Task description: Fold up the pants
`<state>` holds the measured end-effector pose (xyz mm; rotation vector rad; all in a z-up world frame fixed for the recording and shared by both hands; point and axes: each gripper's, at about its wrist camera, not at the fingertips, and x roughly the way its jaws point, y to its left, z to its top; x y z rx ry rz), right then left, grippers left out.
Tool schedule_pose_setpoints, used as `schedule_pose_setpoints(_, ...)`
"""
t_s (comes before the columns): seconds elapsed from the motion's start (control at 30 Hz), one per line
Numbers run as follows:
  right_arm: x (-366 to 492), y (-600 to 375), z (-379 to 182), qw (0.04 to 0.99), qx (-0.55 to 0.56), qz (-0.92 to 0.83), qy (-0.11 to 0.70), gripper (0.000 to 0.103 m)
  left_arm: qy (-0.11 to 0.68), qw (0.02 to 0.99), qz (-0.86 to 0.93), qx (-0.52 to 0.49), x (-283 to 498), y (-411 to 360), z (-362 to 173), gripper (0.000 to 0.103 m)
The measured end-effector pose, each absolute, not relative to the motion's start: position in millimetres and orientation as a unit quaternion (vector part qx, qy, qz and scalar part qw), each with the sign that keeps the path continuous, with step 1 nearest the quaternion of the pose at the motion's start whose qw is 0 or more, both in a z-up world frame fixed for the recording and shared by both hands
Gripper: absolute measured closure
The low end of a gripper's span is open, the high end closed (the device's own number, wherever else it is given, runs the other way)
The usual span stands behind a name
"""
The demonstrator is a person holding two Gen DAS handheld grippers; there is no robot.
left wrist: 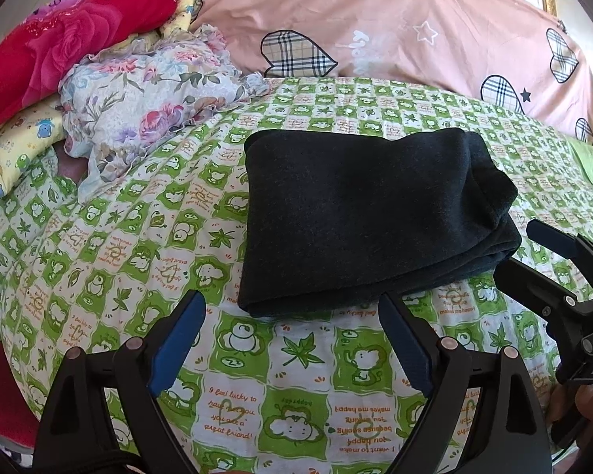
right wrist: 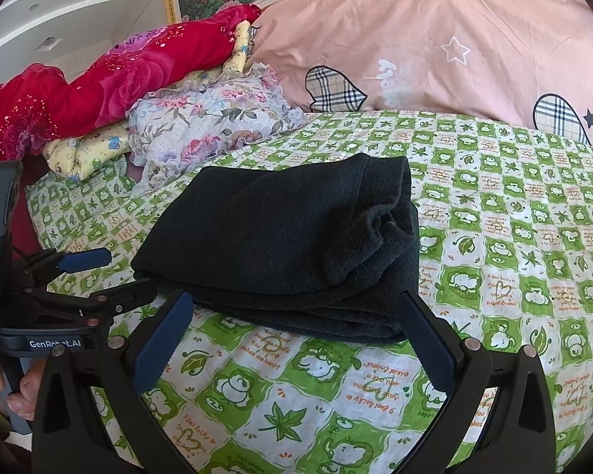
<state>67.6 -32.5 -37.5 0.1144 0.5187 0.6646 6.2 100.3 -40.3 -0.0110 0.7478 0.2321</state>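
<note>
The dark pants [left wrist: 367, 213] lie folded into a thick rectangular bundle on the green patterned bedsheet [left wrist: 257, 375]; they also show in the right wrist view [right wrist: 280, 245]. My left gripper [left wrist: 292, 304] is open and empty, just in front of the bundle's near edge. My right gripper [right wrist: 292, 300] is open and empty, its fingers at the bundle's near edge. The right gripper [left wrist: 522, 249] shows at the right of the left wrist view, beside the bundle's right end. The left gripper [right wrist: 130, 272] shows at the left of the right wrist view, open.
A pile of bedding lies at the back left: a red rose blanket [left wrist: 59, 39], a floral cloth [left wrist: 154, 98] and a yellow quilt [left wrist: 16, 146]. A large pink pillow with plaid hearts [left wrist: 415, 27] lies along the back. The sheet [right wrist: 514, 237] extends right of the pants.
</note>
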Motion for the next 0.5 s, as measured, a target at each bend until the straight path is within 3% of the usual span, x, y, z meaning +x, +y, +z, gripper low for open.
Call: schedule_pose_setpoints(0.5, 68.7, -31.0, -30.9, 0.912, 0.054, 0.325, 0.244, 0.0, 0.36, 0.926, 0.111, -0.004, 7.1, 99.8, -37.0, 0.013)
